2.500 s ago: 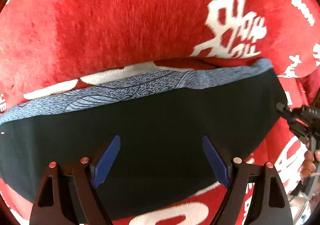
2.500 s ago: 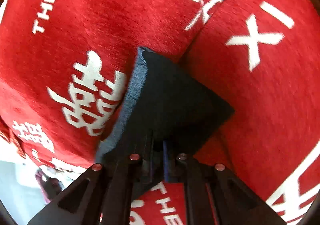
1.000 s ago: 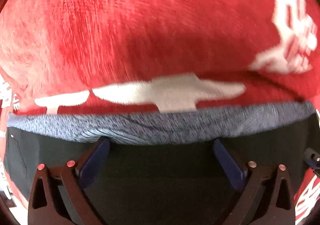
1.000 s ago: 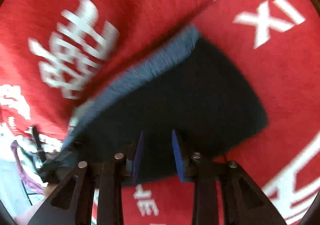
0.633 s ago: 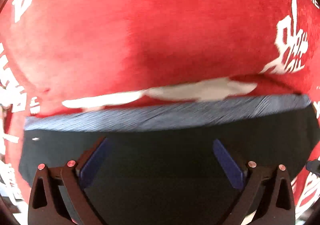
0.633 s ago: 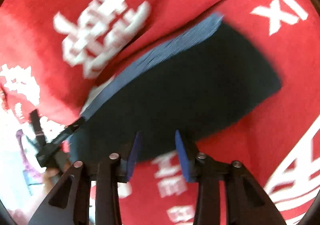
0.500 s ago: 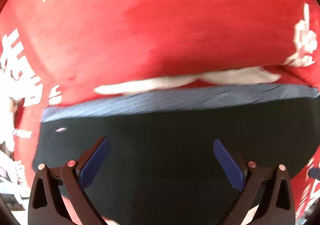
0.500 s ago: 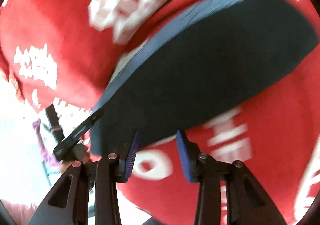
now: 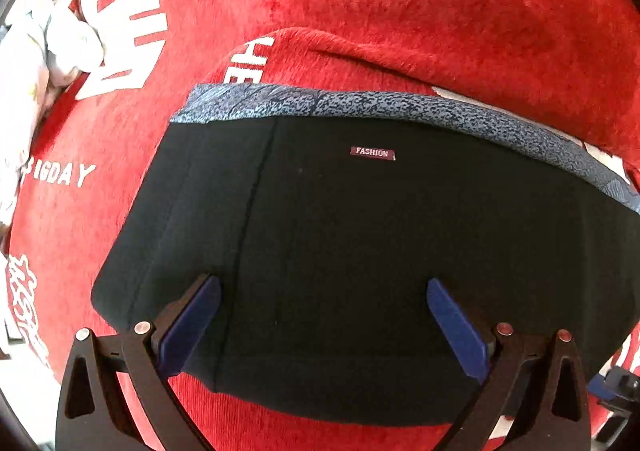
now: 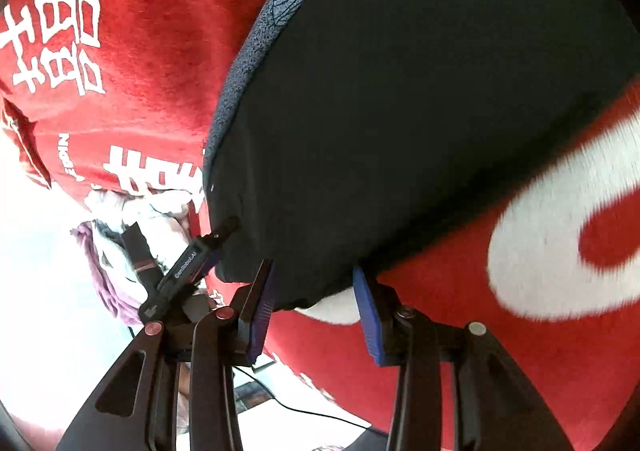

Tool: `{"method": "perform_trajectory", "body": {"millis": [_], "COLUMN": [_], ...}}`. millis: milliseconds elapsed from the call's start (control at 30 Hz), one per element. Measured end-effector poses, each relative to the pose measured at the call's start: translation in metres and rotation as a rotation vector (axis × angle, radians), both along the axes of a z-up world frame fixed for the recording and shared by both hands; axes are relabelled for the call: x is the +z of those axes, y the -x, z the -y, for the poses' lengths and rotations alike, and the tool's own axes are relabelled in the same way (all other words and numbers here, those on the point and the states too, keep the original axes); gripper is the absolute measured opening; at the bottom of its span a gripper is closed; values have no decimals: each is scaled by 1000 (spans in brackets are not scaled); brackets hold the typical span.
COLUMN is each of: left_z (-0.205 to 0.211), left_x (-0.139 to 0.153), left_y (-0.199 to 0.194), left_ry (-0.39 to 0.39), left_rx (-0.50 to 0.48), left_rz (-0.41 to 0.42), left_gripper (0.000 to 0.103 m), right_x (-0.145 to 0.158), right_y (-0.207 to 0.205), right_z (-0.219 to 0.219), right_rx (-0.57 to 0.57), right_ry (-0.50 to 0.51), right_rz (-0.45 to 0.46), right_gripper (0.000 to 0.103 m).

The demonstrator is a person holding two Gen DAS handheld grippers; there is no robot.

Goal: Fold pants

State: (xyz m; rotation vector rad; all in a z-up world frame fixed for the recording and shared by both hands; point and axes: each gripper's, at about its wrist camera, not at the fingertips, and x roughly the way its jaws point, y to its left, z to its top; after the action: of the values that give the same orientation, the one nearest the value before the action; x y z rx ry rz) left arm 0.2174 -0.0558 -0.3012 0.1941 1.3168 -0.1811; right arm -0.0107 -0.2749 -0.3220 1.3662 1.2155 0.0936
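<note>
Folded black pants point(image 9: 360, 251) with a speckled grey-blue waistband point(image 9: 400, 107) and a small "FASHION" label point(image 9: 373, 152) lie flat on a red blanket point(image 9: 400, 3). My left gripper point(image 9: 324, 327) hovers over their near half, open wide, blue pads point(image 9: 192, 323) spread apart and holding nothing. In the right wrist view the pants point(image 10: 420, 111) fill the upper middle. My right gripper point(image 10: 316, 307) is open at their near edge, and the cloth's rim shows between the pads without being pinched. The left gripper point(image 10: 188, 263) appears at the pants' left corner.
The blanket carries large white characters and lettering point(image 9: 60, 173). A crumpled pile of white and purple clothes point(image 10: 120, 251) lies past the blanket's left edge, also seen as a white bundle point(image 9: 44, 43) in the left wrist view. A cable point(image 10: 304, 411) runs along the pale floor.
The right gripper, shut on the pants at first, has let go and stands open. Both views have swept sideways along the pants; their left end and the label now show.
</note>
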Motion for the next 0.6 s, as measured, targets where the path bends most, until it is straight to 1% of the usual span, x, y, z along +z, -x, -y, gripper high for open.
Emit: {"method": "perform_trajectory", "body": {"millis": [67, 100, 133, 233, 267, 333, 400, 433, 467, 500, 533, 600], "left_z": [-3, -4, -4, -6, -13, -12, -10, -10, -10, -9, -9, -9], "left_x": [-2, -3, -2, -1, -5, -1, -1, -1, -1, -1, -1, -2], "left_y": [2, 4, 6, 8, 6, 9, 9, 8, 9, 9, 8, 7], "left_ry": [9, 16, 22, 28, 37, 44, 42, 41, 40, 37, 33, 27], "left_rx": [1, 6, 12, 7, 0, -11, -18, -21, -24, -25, -26, -26], "left_rz": [20, 23, 22, 30, 40, 54, 53, 52, 50, 47, 42, 34], "left_gripper": [103, 103, 103, 103, 103, 103, 103, 103, 103, 103, 103, 103], "right_x": [6, 4, 4, 2, 1, -10, -13, -11, -6, -1, 3, 1], "right_y": [4, 5, -2, -16, -19, -25, -19, -17, -15, -13, -12, -9], "right_z": [-4, -5, -4, 0, 0, -2, 3, 3, 3, 2, -2, -5], "right_rx": [22, 30, 25, -10, -12, -31, -47, -42, -48, -37, -9, 20], "right_ry": [26, 36, 36, 44, 49, 37, 36, 39, 48, 69, 114, 152], "right_rz": [-32, -49, -65, -28, -18, -16, -43, -47, -32, -30, -39, -85], "right_gripper": [43, 43, 44, 45, 45, 44, 16, 15, 14, 12, 12, 11]}}
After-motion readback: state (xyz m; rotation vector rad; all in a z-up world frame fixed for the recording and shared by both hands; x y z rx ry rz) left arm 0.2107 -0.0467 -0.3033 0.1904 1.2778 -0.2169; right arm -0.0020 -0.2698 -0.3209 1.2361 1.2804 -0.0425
